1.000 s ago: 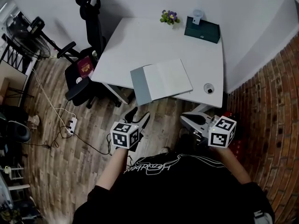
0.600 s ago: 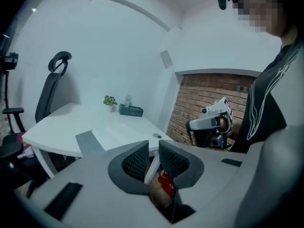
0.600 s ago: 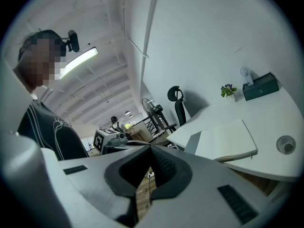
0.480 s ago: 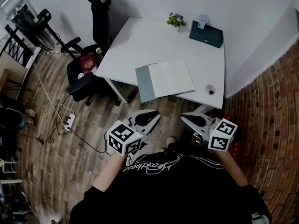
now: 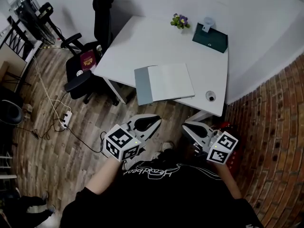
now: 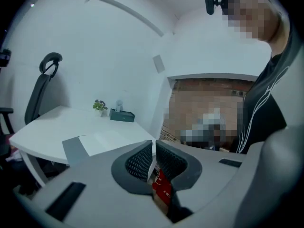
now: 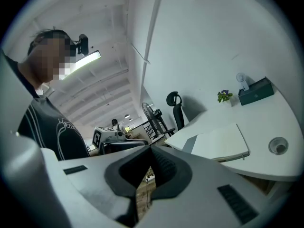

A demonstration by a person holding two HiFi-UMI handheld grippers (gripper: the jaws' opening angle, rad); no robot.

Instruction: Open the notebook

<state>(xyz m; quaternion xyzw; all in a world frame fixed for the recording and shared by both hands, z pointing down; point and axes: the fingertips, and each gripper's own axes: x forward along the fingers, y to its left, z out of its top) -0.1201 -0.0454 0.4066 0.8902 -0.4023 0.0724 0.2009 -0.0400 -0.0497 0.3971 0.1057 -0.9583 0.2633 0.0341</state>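
My left gripper (image 6: 153, 145) has its jaws pressed together with nothing between them; the right gripper (image 7: 150, 152) is closed and empty too; from the head view both hang over the wooden floor (image 5: 71, 146), just short of the near edge of the white table (image 5: 142, 39), pointing towards it; neither touches anything. The notebook (image 5: 167, 82) lies flat near that near edge, well apart from both grippers; its grey cover is folded out to the left and a pale page faces up. Further back on the table stand a small plant (image 5: 179, 20) and a dark green box (image 5: 210, 37); a black chair (image 5: 97, 18) sits at the table's left.
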